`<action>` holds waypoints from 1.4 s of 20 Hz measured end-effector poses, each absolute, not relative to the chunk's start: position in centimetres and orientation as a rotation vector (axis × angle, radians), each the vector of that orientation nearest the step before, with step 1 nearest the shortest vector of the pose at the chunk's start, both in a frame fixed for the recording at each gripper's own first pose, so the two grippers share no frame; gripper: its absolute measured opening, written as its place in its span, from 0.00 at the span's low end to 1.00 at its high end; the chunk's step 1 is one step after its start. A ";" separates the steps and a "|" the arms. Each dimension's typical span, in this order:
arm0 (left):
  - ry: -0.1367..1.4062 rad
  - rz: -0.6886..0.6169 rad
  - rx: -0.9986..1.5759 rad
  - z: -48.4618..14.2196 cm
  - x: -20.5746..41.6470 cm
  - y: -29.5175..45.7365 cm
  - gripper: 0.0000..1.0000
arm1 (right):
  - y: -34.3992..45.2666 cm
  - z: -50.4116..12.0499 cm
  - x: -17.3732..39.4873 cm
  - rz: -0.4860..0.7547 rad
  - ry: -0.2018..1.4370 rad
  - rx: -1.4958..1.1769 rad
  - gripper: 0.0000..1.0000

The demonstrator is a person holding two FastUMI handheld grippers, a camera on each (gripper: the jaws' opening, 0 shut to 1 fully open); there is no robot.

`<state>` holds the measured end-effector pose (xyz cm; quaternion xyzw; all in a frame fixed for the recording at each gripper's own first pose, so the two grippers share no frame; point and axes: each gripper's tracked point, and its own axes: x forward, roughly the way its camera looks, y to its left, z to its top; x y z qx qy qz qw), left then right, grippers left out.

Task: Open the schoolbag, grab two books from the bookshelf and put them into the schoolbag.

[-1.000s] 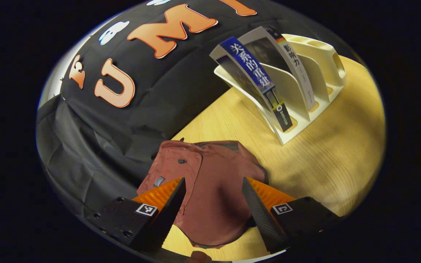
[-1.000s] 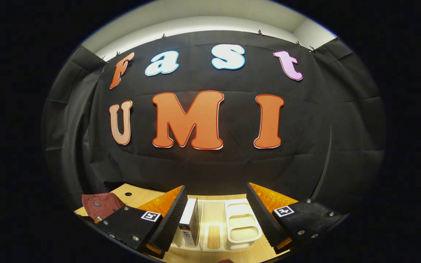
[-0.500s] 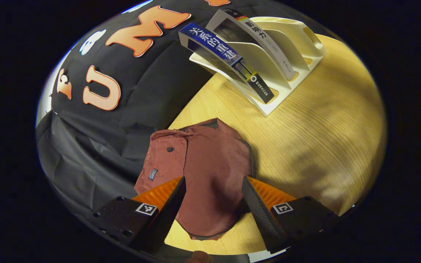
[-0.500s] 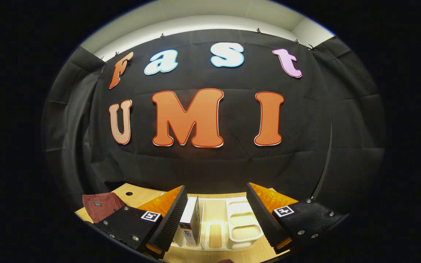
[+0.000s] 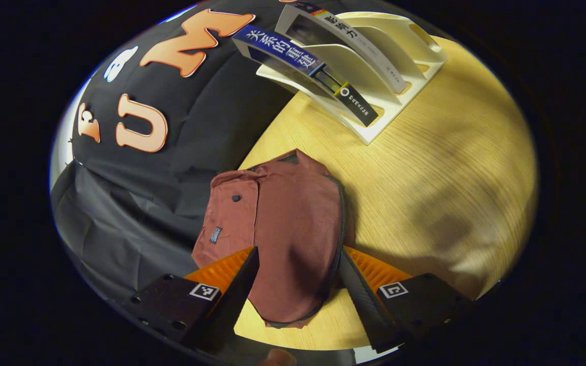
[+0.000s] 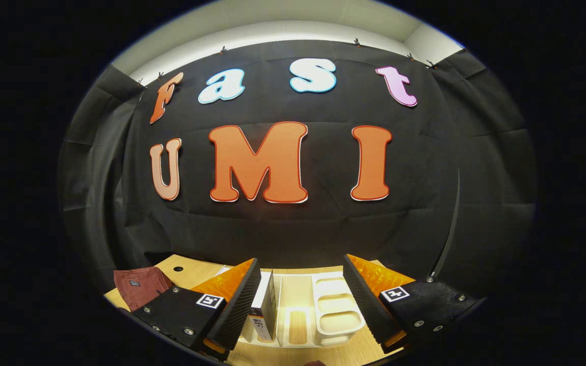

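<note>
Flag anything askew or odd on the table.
Nothing stands out. The schoolbag lies flat and zipped on the table; two books lean in the bookshelf slots, as the dividers slope. Both grippers are open and empty.

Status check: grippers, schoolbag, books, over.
Left hand-held gripper open over the zipped schoolbag. Right hand-held gripper open, facing the bookshelf. Two books shelved. Nothing blocking.

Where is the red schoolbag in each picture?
Left gripper view: the schoolbag lies low in the middle on the wooden table, zipped shut, just ahead of the left gripper.
Right gripper view: the schoolbag is small, at the bottom left.
Shared landmark: the white bookshelf.
</note>
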<state>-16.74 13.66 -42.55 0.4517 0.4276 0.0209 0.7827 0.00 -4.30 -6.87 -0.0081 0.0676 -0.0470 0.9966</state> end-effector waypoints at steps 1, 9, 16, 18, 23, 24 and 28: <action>0.908 0.051 0.997 -42.2 -16.3 13.7 0.98 | -4.2 -7.1 -0.1 -0.093 0.141 -0.014 0.96; 0.869 0.049 1.115 -43.2 -15.7 13.1 0.96 | -4.5 -7.3 -0.5 -0.098 0.143 -0.017 0.96; 0.800 0.135 1.140 -41.8 -13.9 14.4 0.95 | -4.9 -7.5 -0.6 -0.113 0.149 -0.009 0.96; 0.780 0.140 1.224 -43.0 -14.1 14.5 0.95 | -5.0 -7.5 -0.6 -0.108 0.148 -0.008 0.96; 0.767 0.116 1.261 -43.6 -14.0 14.1 0.73 | -5.0 -7.1 -0.8 -0.111 0.134 -0.033 0.96; 0.789 0.137 1.230 -43.1 -13.9 14.7 0.73 | -5.4 -7.1 -0.9 -0.115 0.134 -0.033 0.96; 0.804 0.227 1.146 -40.1 -12.2 16.3 0.72 | -6.0 -7.1 -0.9 -0.132 0.136 -0.029 0.96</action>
